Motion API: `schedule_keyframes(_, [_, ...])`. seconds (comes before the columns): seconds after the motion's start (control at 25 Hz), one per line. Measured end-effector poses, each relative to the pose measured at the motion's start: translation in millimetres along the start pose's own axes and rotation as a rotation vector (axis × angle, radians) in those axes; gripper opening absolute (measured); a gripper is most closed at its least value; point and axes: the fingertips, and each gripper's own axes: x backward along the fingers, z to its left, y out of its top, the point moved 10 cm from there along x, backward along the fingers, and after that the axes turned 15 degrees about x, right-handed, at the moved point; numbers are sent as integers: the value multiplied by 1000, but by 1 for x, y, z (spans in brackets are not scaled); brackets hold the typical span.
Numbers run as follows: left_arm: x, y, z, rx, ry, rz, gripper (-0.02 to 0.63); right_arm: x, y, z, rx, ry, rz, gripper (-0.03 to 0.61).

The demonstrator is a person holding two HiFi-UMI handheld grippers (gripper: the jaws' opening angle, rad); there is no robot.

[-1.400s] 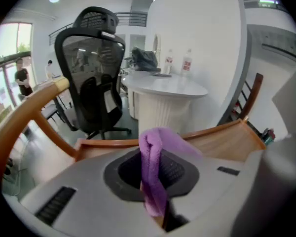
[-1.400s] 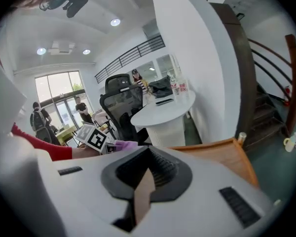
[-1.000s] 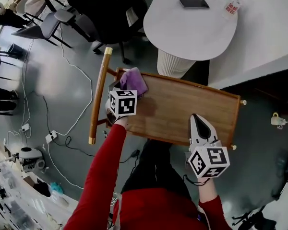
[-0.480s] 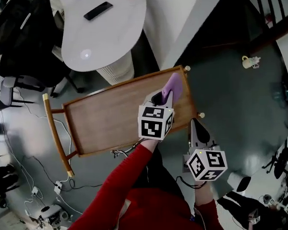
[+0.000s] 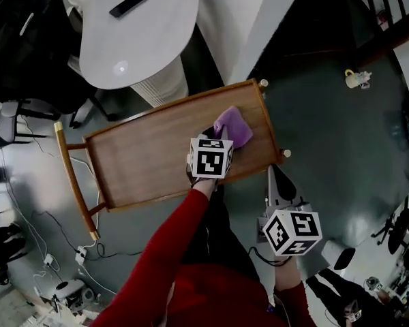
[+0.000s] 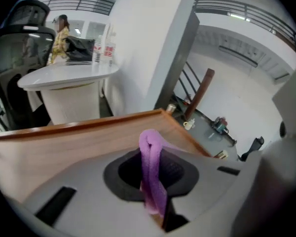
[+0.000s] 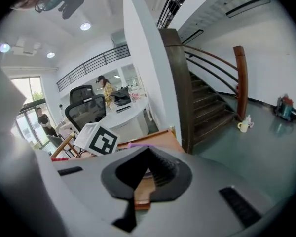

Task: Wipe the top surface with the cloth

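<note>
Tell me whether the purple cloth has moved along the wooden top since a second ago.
Yes. The cloth has gone from the end by the long handle to the opposite end of the wooden top.

**Wooden cart top** (image 5: 143, 159): rectangular, with a raised rim all round, small knobs at the right-end corners and a curved handle bar (image 5: 73, 176) at the left end.
- On it: one purple cloth (image 5: 233, 127), bunched, near the right end.

**Floor** (image 5: 313, 135): grey-green and glossy.
- On it: the cart; a white round table (image 5: 150, 43) just beyond the cart, bearing a dark phone (image 5: 129, 3); and a small cream mug (image 5: 356, 78) well to the right.
</note>
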Motion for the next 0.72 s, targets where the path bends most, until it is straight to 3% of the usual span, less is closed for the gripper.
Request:
schedule_keyframes(0.24, [94, -4, 123, 129, 277, -105, 49, -44, 28, 37, 135, 229, 7, 3])
schedule_keyframes(0.36, [143, -18, 183, 170, 434, -154, 49, -67, 37, 66, 203, 325, 15, 3])
schedule_keyframes(0.48, [188, -36, 229, 260, 558, -200, 49, -79, 44, 95, 259, 401, 19, 3])
schedule_keyframes(0.6, [211, -49, 250, 305, 614, -230, 49, -87, 42, 113, 287, 446, 33, 3])
schedule_keyframes(0.72, [216, -55, 254, 285, 626, -234, 49, -89, 38, 124, 296, 451, 41, 3])
